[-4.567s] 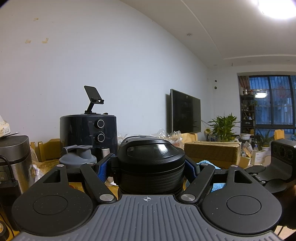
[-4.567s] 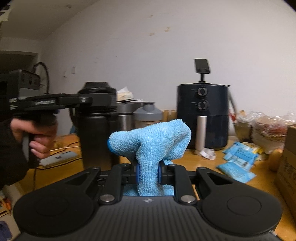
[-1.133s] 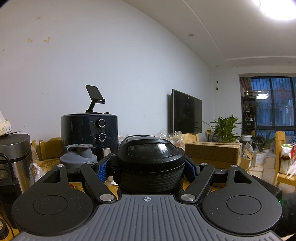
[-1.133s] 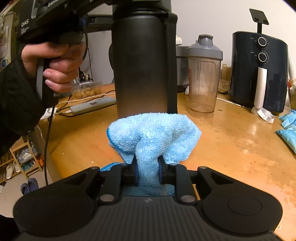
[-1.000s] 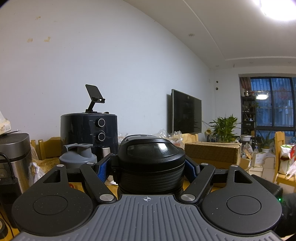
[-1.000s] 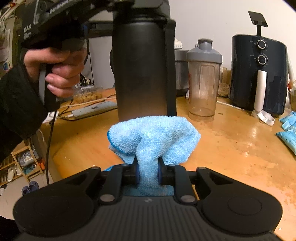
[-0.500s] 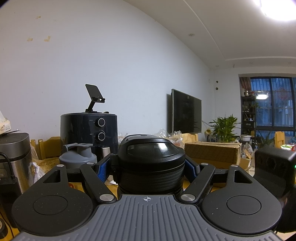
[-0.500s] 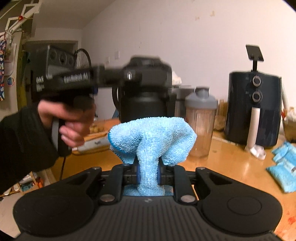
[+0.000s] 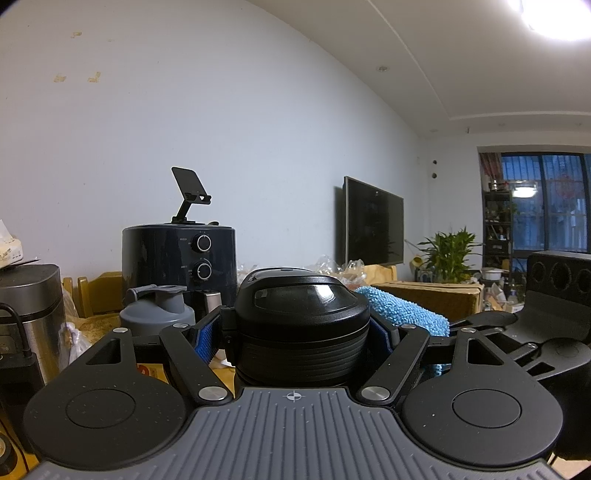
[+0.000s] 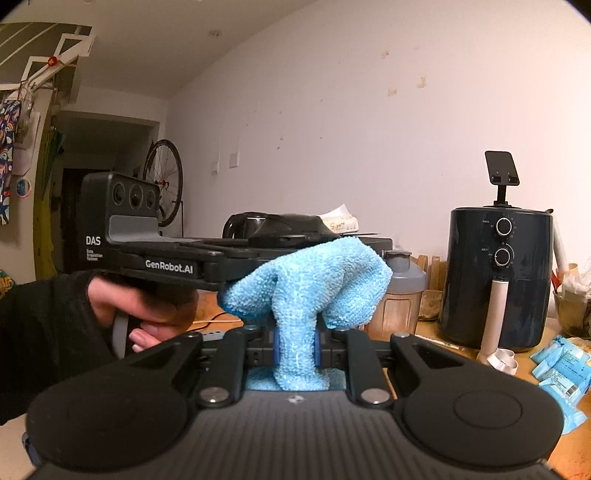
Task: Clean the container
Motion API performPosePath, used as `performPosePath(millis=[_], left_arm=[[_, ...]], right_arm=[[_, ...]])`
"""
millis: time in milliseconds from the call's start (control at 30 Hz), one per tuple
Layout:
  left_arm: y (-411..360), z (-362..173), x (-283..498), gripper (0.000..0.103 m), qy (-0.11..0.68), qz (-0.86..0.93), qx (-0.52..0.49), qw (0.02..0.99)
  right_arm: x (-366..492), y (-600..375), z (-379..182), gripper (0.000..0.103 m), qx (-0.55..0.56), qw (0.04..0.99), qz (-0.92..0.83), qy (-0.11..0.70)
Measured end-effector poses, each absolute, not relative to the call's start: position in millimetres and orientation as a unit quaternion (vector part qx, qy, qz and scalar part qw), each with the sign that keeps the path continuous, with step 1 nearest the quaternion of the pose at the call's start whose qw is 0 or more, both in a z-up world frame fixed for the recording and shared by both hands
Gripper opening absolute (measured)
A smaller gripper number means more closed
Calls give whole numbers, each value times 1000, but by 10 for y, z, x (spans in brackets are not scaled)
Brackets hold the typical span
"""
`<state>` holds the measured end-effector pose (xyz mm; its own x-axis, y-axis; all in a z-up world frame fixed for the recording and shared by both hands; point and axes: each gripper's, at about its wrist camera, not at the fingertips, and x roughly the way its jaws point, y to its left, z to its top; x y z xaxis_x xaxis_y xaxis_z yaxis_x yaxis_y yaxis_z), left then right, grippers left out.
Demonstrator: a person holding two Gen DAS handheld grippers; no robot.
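You face plain white wall (image 9: 221, 110) with few small tan marks. Flat black television (image 9: 373, 221) hangs on it; right of television, leafy green potted plant (image 9: 448, 254), then dark barred window (image 9: 539, 203). Round ceiling lamp (image 9: 554, 18) glows above window. Left along wall: dark doorway (image 10: 96, 177), spoked bicycle wheel (image 10: 166, 184) beside it.

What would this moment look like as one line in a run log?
left gripper: shut on bottle, upright | right gripper: shut on cloth | cloth: level with bottle lid, beside it | contact: unclear
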<state>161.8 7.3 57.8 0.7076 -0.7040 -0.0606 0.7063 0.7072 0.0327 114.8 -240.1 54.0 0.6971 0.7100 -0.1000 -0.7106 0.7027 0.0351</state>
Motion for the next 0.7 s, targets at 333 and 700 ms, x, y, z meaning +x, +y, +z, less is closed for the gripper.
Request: performPosePath(millis=[333,700], left_arm=[[50,623,1646,75,23,-381,28,924],[42,617,1654,75,20,-381,27,924]], right_arm=[[1151,-2426,536,11,-3,923,382,52],[1084,-2537,488,11,-3,925,376,54]])
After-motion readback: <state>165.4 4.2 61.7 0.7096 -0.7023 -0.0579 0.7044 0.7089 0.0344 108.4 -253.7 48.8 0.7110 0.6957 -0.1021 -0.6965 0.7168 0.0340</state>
